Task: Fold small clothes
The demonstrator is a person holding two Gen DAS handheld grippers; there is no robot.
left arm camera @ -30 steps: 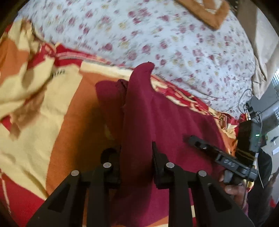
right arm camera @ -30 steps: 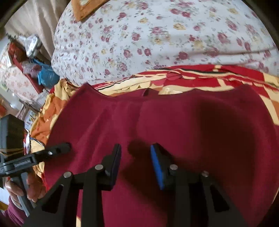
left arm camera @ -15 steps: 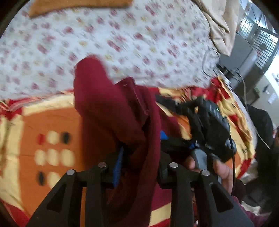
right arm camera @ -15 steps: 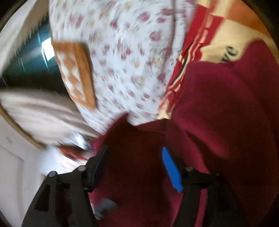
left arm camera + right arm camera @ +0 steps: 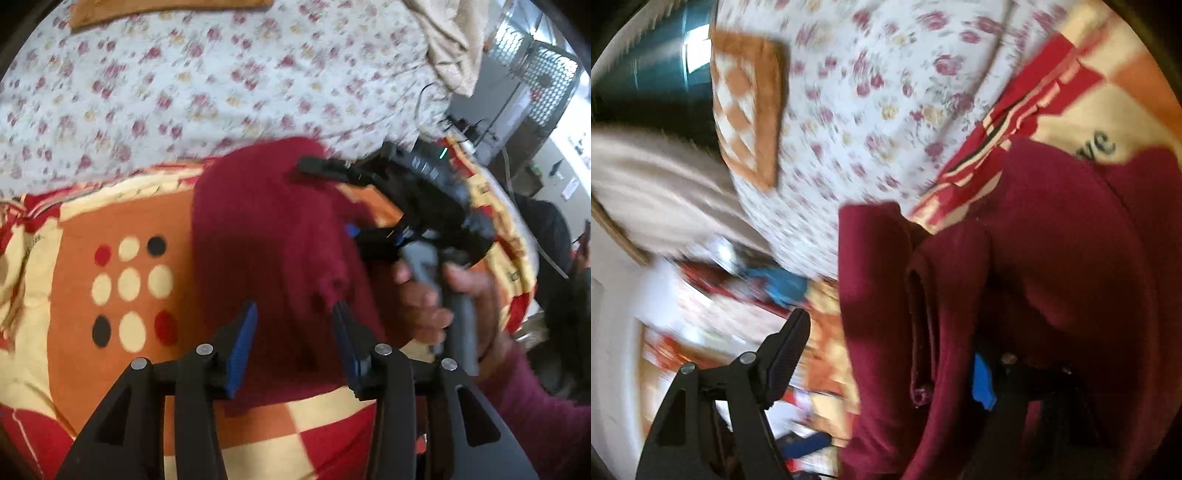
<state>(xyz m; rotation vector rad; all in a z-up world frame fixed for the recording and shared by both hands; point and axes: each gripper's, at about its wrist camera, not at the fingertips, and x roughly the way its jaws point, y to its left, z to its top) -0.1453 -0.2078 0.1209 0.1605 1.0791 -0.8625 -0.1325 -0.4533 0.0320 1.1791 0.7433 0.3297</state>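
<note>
A maroon garment [image 5: 266, 229] lies folded lengthwise on the patterned blanket [image 5: 110, 206]. My left gripper [image 5: 293, 332] hovers over its near end. The jaws are opening and the cloth lies under the gap between them, neither pad pressing it. Just right of the fold is my right gripper [image 5: 343, 203], held by a hand [image 5: 424, 302]. In the right wrist view the garment [image 5: 1052, 240] hangs in thick folds between the opening jaws of my right gripper [image 5: 886, 358]. The cloth drapes over the blue-padded finger [image 5: 982, 380], and the other finger stands clear of it.
A floral sheet [image 5: 184, 92] covers the bed beyond the blanket, with an orange checked cloth [image 5: 746, 99] on it. Beige fabric [image 5: 450, 44] and cables hang at the far right by a metal grille. The right wrist view is blurred on its left side.
My left gripper's jaws have spread and let the maroon fold go; it now lies flat on the blanket. My right gripper has rolled and opened wider, coming close beside the left.
</note>
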